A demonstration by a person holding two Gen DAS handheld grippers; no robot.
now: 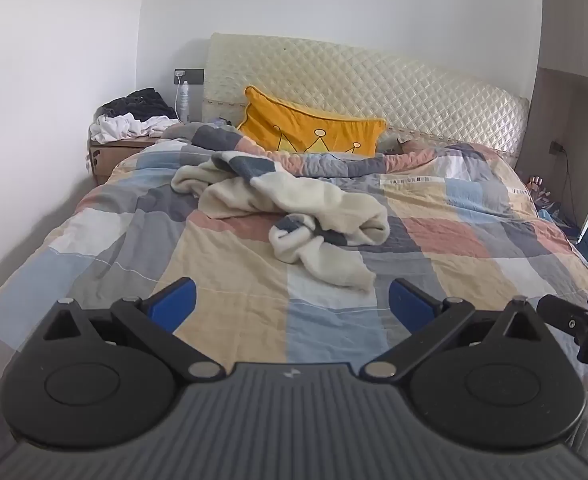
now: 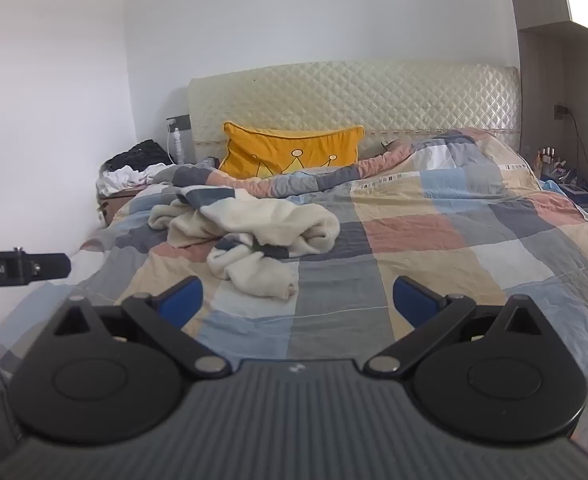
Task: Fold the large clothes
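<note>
A crumpled cream garment (image 1: 290, 208) with grey-blue checked parts lies bunched on the patchwork bedspread (image 1: 230, 280), near the bed's middle. In the right wrist view the same garment (image 2: 254, 228) sits ahead and to the left. My left gripper (image 1: 292, 304) hovers over the foot of the bed, short of the garment, open with nothing between its blue pads (image 1: 176, 304). My right gripper (image 2: 297, 300) is also open and empty, held beside the left one. Part of the right gripper shows at the right edge of the left wrist view, and part of the left gripper at the left edge of the right wrist view.
A yellow crown cushion (image 1: 313, 128) leans on the quilted headboard (image 1: 373, 80). A side table (image 1: 114, 152) at the far left carries a heap of dark and white clothes (image 1: 134, 116). White walls close the left and back; a shelf unit (image 1: 565, 120) stands right.
</note>
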